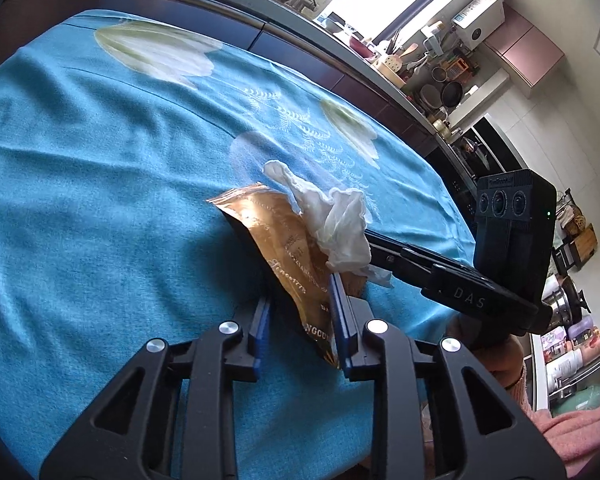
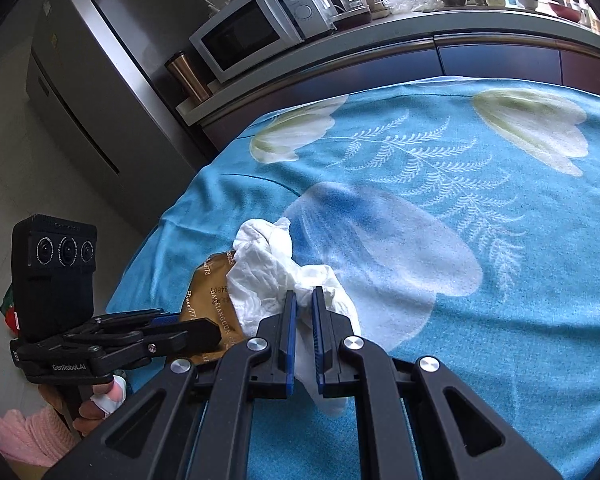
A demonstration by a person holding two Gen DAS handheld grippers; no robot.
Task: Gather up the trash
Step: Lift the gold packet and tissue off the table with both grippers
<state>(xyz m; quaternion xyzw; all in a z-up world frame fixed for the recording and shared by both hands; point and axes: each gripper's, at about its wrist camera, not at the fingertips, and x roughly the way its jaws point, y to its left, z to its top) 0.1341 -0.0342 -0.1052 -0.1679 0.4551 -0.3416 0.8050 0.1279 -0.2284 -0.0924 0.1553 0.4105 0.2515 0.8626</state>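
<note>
The left hand-held gripper (image 1: 300, 300) has its blue pads apart around a gold snack wrapper (image 1: 284, 248); the left pad stands clear of the foil while the right one lies against it, so the jaws look loosened rather than clamped, and the wrapper sags toward the blue floral tablecloth (image 1: 100, 180), apparently being set down on it. The right hand-held gripper (image 2: 304, 300) is closed on a crumpled white tissue (image 2: 268, 268), carrying it so that it lies over the wrapper's upper end. Bringing the two pieces of trash together at one spot seems the purpose, probably to gather them into a single pile. Both sit near the table's edge, on the side toward the person's pink sleeve (image 2: 32, 432), where the cloth drops toward the floor. The rest of the cloth is open, wide and bare of objects, leaving ample room to move inward. The two grippers cross closely here, so a clash of fingers is the main risk.
</note>
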